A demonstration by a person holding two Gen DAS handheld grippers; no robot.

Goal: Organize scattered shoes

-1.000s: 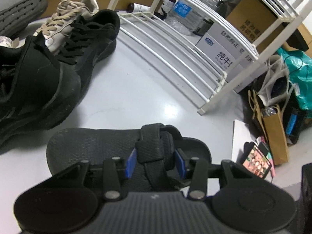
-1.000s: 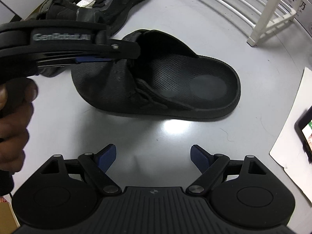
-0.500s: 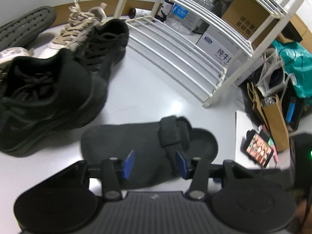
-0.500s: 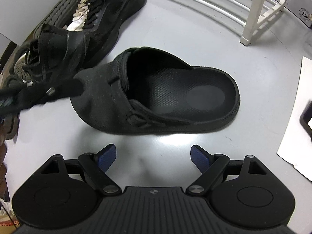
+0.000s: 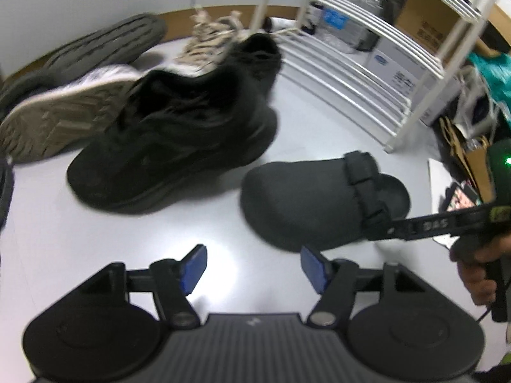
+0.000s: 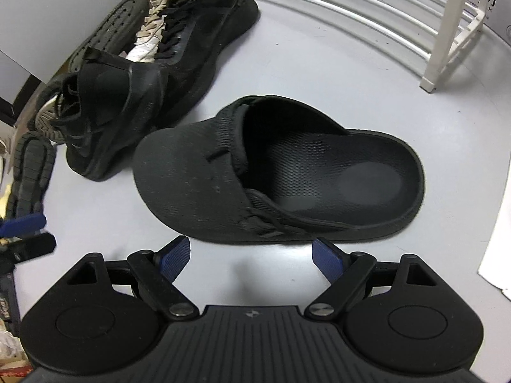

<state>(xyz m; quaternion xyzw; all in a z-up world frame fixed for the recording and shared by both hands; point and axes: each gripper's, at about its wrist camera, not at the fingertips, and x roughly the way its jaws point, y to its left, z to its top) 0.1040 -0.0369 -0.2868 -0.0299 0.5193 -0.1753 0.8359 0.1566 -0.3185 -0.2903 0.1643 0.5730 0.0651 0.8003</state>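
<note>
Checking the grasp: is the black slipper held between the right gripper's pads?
No, the black slipper lies on the floor beyond the open right gripper.

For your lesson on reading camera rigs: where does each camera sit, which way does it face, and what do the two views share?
Left wrist: on the left gripper, looking down its empty, opening fingers at the black clog and black sneaker; a hand holds the other gripper at right.
Right wrist: on the right gripper, open, facing the clog's opening.
Shared: clog, sneaker, white rack.
</note>
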